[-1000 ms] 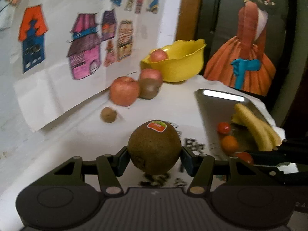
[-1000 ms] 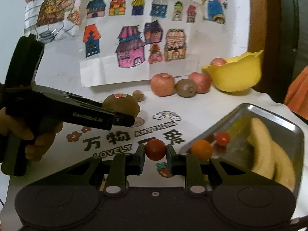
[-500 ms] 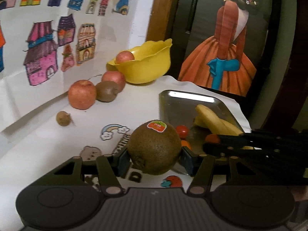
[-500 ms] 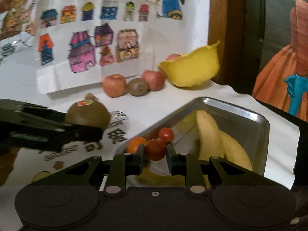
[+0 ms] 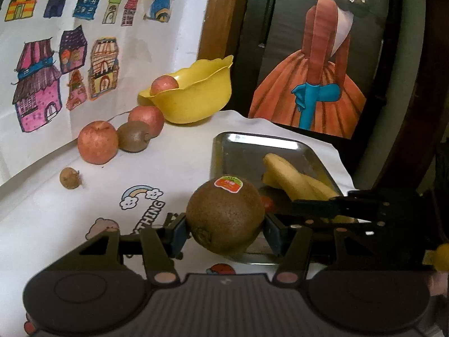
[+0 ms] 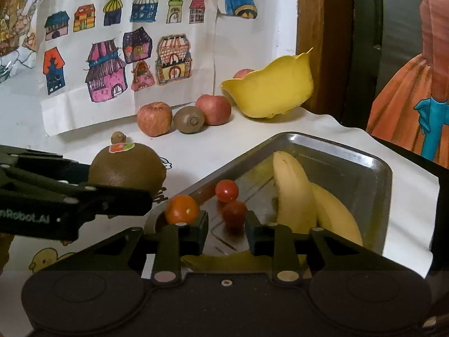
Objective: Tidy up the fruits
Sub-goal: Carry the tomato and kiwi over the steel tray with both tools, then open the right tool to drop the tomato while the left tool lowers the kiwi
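Observation:
My left gripper [image 5: 224, 230] is shut on a large brown kiwi [image 5: 224, 216] with a red sticker, held above the near left edge of the steel tray [image 5: 252, 140]. In the right wrist view that kiwi [image 6: 127, 168] hangs left of the tray [image 6: 336, 146]. My right gripper [image 6: 226, 233] is open over the tray's near end. A blurred red cherry tomato [image 6: 234, 214] sits loose between its fingers, nearer the right one. In the tray lie two bananas [image 6: 294, 196], another red tomato [image 6: 226, 191] and an orange tomato [image 6: 181, 209].
At the back, a yellow bowl [image 6: 269, 92] holds an apple [image 6: 242, 73]. Two apples [image 6: 154, 118] [image 6: 213, 109] flank a kiwi [image 6: 189, 119] by the wall drawings. A small brown fruit [image 5: 68, 177] lies on the printed cloth. The table edge runs just right of the tray.
My right gripper has opened and let go of the red cherry tomato over the tray. Both grippers have swung right, the left one carrying the kiwi up to the tray's edge.

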The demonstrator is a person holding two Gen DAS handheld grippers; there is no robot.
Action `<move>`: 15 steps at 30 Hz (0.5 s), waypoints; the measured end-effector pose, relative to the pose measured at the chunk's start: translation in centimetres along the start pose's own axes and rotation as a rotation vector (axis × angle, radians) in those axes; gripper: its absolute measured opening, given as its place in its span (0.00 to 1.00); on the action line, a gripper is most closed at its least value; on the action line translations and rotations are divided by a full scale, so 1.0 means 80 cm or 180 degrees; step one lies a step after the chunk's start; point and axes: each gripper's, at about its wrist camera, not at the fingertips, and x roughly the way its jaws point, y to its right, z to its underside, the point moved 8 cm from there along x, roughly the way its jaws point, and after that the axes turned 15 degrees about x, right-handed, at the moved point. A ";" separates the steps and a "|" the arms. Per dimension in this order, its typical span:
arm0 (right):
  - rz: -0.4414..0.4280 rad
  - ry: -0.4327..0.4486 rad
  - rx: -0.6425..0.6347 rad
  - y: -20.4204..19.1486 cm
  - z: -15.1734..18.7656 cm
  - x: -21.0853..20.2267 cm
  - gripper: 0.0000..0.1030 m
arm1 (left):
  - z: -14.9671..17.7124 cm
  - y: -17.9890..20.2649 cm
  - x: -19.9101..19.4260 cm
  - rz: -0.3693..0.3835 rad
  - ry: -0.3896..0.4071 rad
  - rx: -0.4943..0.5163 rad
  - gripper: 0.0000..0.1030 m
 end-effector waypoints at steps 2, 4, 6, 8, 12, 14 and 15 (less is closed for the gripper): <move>-0.0023 0.0048 0.0006 0.003 0.001 -0.013 0.39 | -0.004 0.005 0.000 0.0013 0.0013 0.0009 0.60; -0.0003 0.0116 -0.0012 0.007 0.002 -0.029 0.49 | -0.007 0.011 0.001 0.0029 0.0032 0.0014 0.60; 0.0022 0.0212 -0.0064 0.010 0.002 -0.046 0.61 | -0.011 0.016 0.002 0.0048 0.0048 0.0018 0.60; 0.0043 0.0276 -0.0093 0.015 0.004 -0.062 0.68 | -0.014 0.024 0.004 0.0072 0.0052 0.0031 0.60; 0.0068 0.0332 -0.0056 0.027 0.010 -0.085 0.76 | -0.021 0.041 0.013 0.0123 0.0046 0.0062 0.60; 0.0084 0.0361 -0.0035 0.034 0.013 -0.096 0.78 | -0.024 0.049 0.019 0.0147 0.0040 0.0076 0.60; 0.0091 0.0375 -0.0027 0.036 0.015 -0.100 0.79 | -0.025 0.053 0.021 0.0153 0.0040 0.0082 0.60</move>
